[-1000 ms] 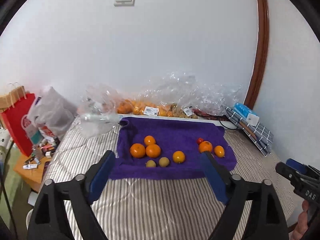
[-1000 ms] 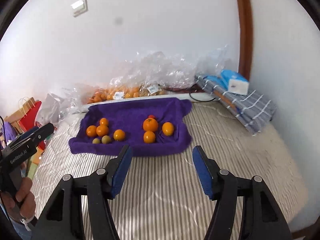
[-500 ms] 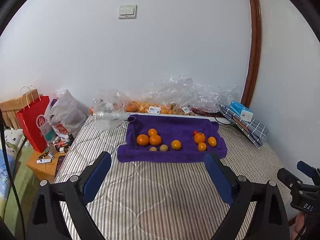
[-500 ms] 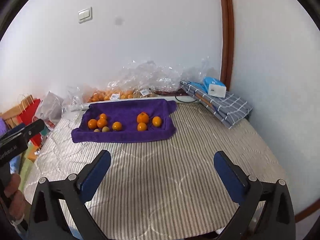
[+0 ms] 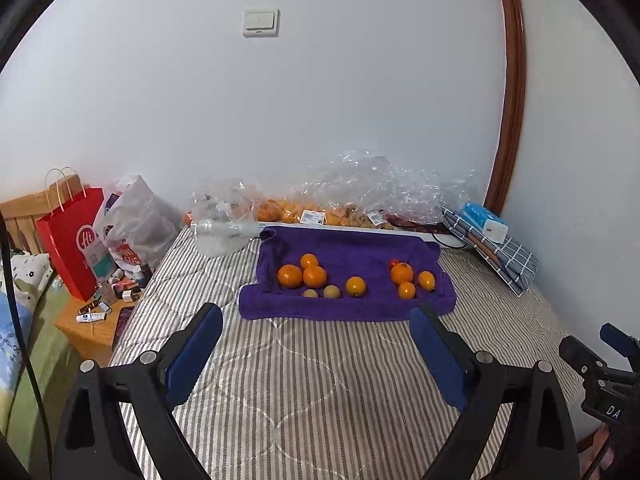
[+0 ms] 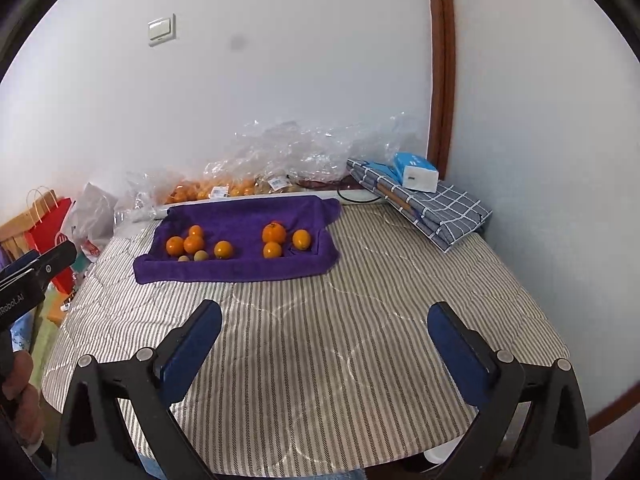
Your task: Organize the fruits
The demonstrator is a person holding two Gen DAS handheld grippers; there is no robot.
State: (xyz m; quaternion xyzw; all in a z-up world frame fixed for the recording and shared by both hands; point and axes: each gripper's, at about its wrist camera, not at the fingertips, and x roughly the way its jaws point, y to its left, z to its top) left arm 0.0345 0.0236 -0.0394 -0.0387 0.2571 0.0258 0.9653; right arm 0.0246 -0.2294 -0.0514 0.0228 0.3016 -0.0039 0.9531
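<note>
- Both tools have backed away from the purple towel since a second ago; the fruit that then sat close in front of the blue pads now lies well up the bed, with bare striped cover between.
- The left tool stands with its jaws wide apart and nothing between them.
- The right tool was about half closed a second ago and has since sprung wide; it too is empty.
- The fruit rests on the towel in two clusters: a left cluster of four orange fruits with two small greenish-brown ones at its front, and a right cluster of three orange fruits plus a small red one behind, which may be a cherry tomato, too small to tell.
- More fruit lies in clear plastic bags against the wall, behind the towel.
- My reading: a placement on the right side has just ended, and the withdrawal suggests the sorting is finished or pausing, with neither tool near a fruit.
</note>
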